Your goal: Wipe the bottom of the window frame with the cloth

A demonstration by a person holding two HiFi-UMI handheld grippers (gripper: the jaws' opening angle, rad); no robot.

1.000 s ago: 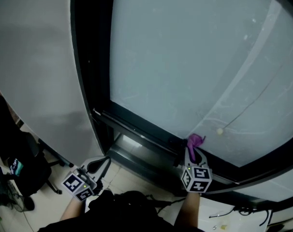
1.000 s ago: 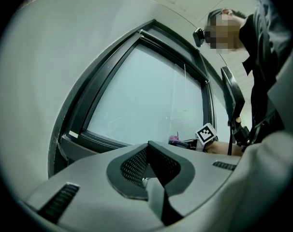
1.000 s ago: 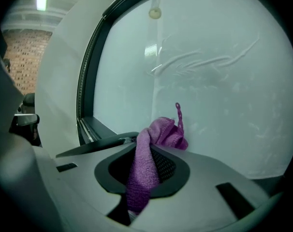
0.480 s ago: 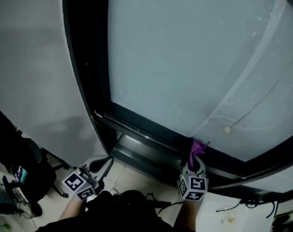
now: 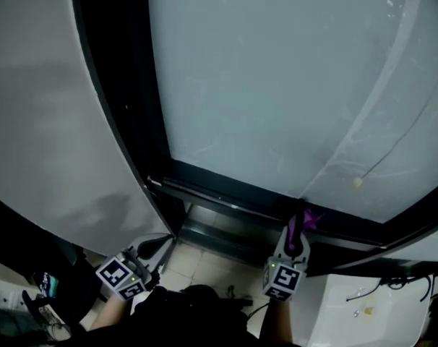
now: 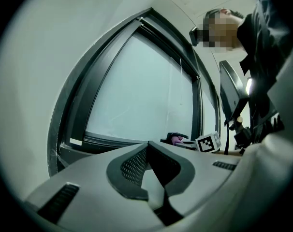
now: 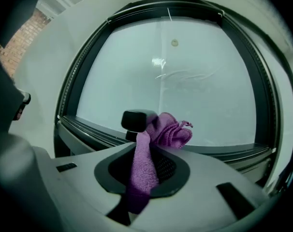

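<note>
The window's dark bottom frame [image 5: 226,197] runs from lower left to right under the pale glass. A purple cloth [image 5: 303,223] is pinched in my right gripper [image 5: 297,231], and its bunched end sits against the frame's bottom rail. In the right gripper view the cloth [image 7: 168,129] hangs down between the jaws of the right gripper [image 7: 146,125], with the frame's bottom rail [image 7: 224,150] just beyond. My left gripper [image 5: 148,251] hangs low at the left, away from the frame. Its jaws meet with nothing between them in the left gripper view [image 6: 148,143], where the cloth [image 6: 177,139] shows far off.
A white wall panel [image 5: 53,121] flanks the window's left upright. A small bead on a cord [image 5: 358,183] hangs against the glass. A white surface with cables [image 5: 363,306] lies at lower right. Dark chair parts [image 5: 45,288] are at lower left. A person [image 6: 262,57] stands at the right.
The head view has swung, so the window sits more to the left. The right gripper with the cloth has slipped slightly lower and rightward in the picture, still at the bottom rail. The left gripper barely moved.
</note>
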